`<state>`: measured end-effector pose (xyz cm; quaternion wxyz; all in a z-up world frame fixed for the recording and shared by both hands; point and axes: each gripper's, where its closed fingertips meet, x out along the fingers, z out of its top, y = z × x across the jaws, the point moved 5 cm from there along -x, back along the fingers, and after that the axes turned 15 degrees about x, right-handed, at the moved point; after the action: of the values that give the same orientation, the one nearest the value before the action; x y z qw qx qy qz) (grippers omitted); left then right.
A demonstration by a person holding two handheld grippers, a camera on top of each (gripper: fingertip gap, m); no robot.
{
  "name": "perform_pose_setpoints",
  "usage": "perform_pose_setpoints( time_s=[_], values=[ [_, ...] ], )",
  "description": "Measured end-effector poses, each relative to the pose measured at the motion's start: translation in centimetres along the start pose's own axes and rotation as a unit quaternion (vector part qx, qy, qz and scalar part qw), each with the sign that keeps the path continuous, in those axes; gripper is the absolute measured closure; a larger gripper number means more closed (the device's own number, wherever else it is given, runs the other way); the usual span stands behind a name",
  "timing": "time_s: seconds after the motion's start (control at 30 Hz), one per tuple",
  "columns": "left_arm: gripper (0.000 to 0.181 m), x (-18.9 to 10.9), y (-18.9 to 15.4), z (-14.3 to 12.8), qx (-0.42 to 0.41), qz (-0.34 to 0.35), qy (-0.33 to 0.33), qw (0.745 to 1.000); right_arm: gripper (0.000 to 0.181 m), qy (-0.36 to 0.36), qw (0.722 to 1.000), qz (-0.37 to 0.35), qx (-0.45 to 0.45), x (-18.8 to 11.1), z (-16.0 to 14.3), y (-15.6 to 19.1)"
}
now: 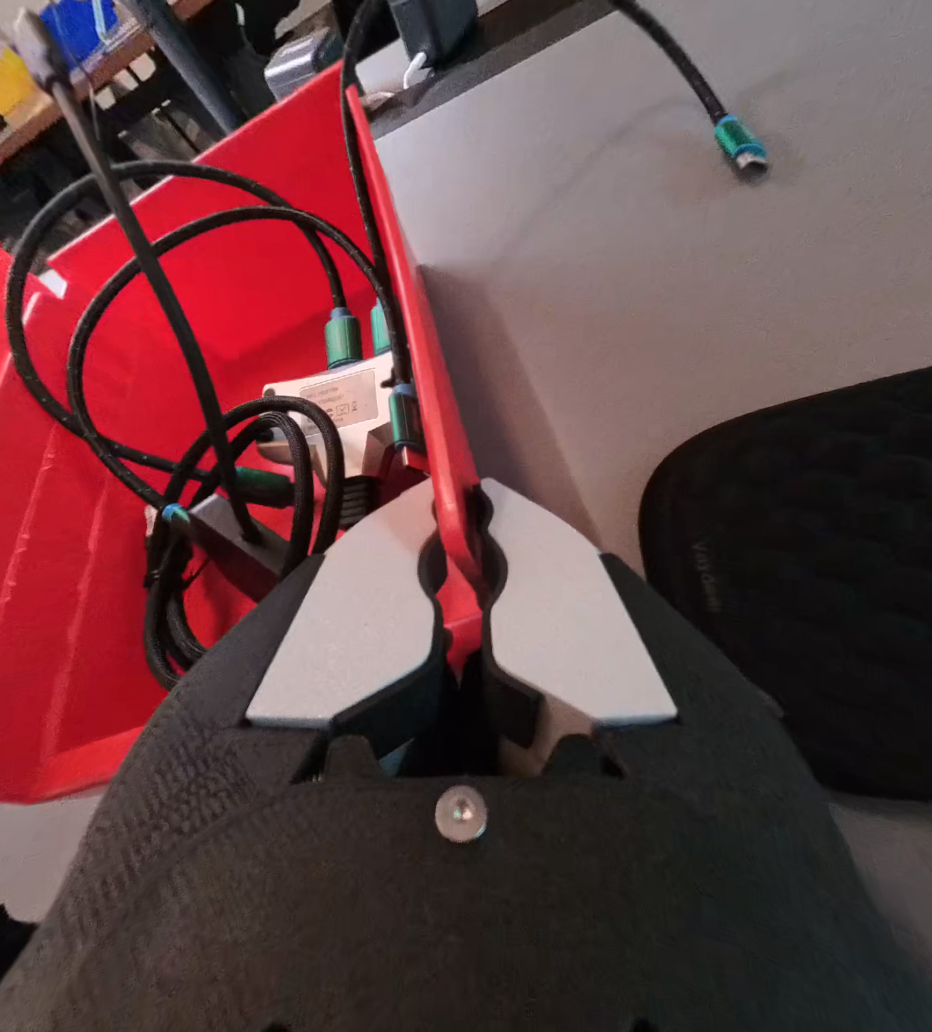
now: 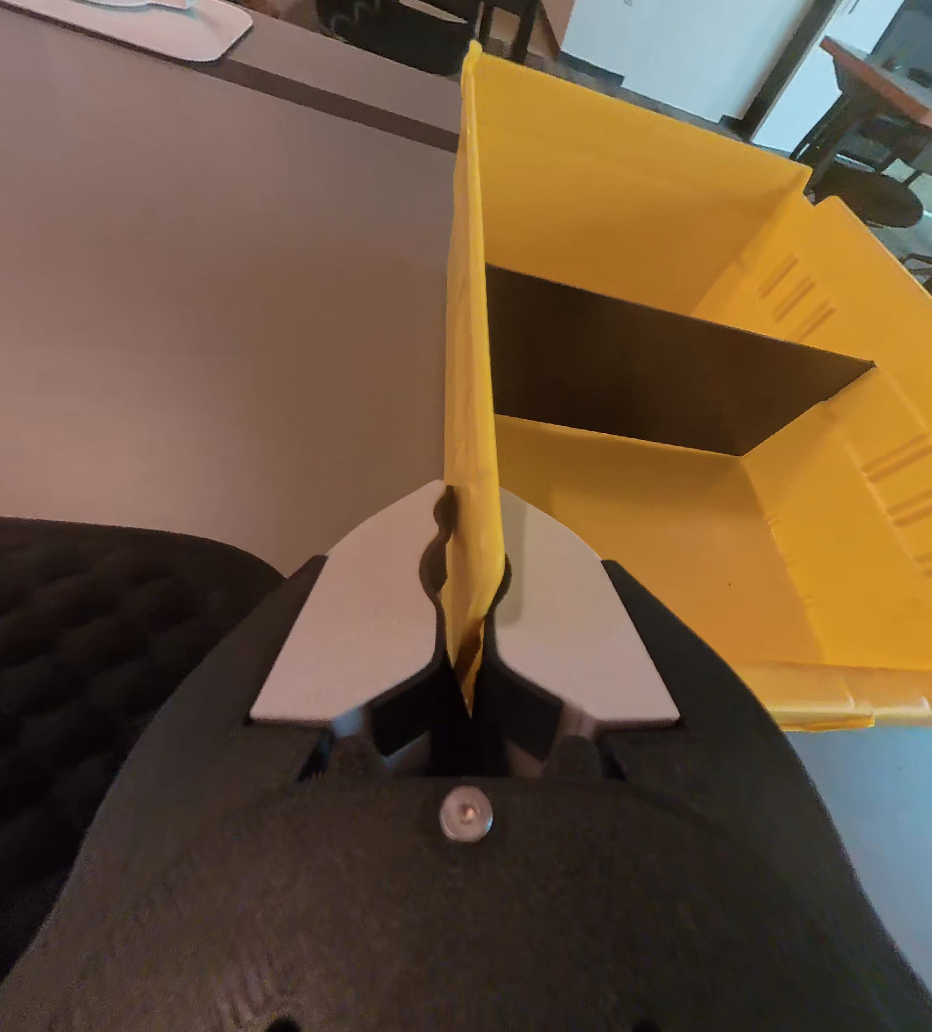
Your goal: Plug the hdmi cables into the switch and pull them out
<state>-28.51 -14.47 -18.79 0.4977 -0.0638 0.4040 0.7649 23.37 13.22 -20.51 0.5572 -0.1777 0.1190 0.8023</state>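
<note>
In the left wrist view my left gripper (image 1: 461,519) is shut on the right wall of a red bin (image 1: 263,268). Inside the bin lies a white HDMI switch (image 1: 335,410) with black braided cables (image 1: 89,313) looped around it. Two green-collared plugs (image 1: 342,340) sit in its far side and another green plug (image 1: 405,416) lies at its right end. One loose cable end with a green plug (image 1: 740,145) lies outside on the grey table (image 1: 648,268). In the right wrist view my right gripper (image 2: 472,514) is shut on the left wall of a yellow bin (image 2: 648,530).
A black divider (image 2: 648,363) crosses the yellow bin, which holds nothing I can see. A black textured pad (image 1: 843,586) lies on the table between the bins; it also shows in the right wrist view (image 2: 89,642). Other tables, stools and coloured bins stand in the background.
</note>
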Motion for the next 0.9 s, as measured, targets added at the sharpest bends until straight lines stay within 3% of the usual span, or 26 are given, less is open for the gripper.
perform_pose_setpoints(
  time_s=[0.17, 0.37, 0.4, 0.47, 0.53, 0.6, 0.67, 0.73, 0.8, 0.9],
  values=[
    [0.174, -0.2, 0.0, -0.1, 0.037, -0.007, -0.006, 0.999, 0.169, 0.013, 1.0, 0.009, -0.005, -0.2, -0.2, 0.4],
    [0.175, -0.8, 0.2, -0.8, 0.013, -0.033, -0.04, 0.999, 0.14, -0.049, 0.997, 0.055, 0.01, -1.7, 1.5, 1.6],
    [0.171, -0.9, 0.2, -0.8, 0.009, -0.035, -0.051, 0.998, 0.134, -0.075, 0.995, 0.067, 0.013, -2.4, 2.3, 2.0],
    [0.14, -1.7, 0.5, -0.5, -0.013, -0.036, -0.092, 0.995, 0.12, -0.136, 0.984, 0.109, 0.023, -4.0, 3.9, 3.1],
    [0.129, -3.2, 1.7, 0.4, -0.048, -0.025, -0.164, 0.985, 0.109, -0.226, 0.959, 0.168, 0.032, -6.0, 5.7, 4.7],
    [0.123, -5.1, 3.6, 1.1, -0.094, 0.003, -0.239, 0.967, 0.108, -0.33, 0.913, 0.236, 0.041, -8.1, 7.0, 6.5],
    [0.117, -7.1, 6.0, 1.4, -0.14, 0.064, -0.304, 0.94, 0.111, -0.435, 0.851, 0.287, 0.07, -9.5, 7.6, 7.9],
    [0.106, -8.9, 8.5, 0.8, -0.177, 0.161, -0.347, 0.907, 0.115, -0.487, 0.804, 0.316, 0.131, -9.6, 7.4, 8.6],
    [0.103, -9.4, 10.0, -0.9, -0.198, 0.223, -0.303, 0.905, 0.116, -0.495, 0.773, 0.341, 0.203, -8.5, 6.7, 9.4],
    [0.072, -8.0, 10.0, -3.6, -0.144, 0.219, -0.158, 0.952, 0.108, -0.448, 0.757, 0.398, 0.26, -6.8, 6.1, 11.0]
  ],
)
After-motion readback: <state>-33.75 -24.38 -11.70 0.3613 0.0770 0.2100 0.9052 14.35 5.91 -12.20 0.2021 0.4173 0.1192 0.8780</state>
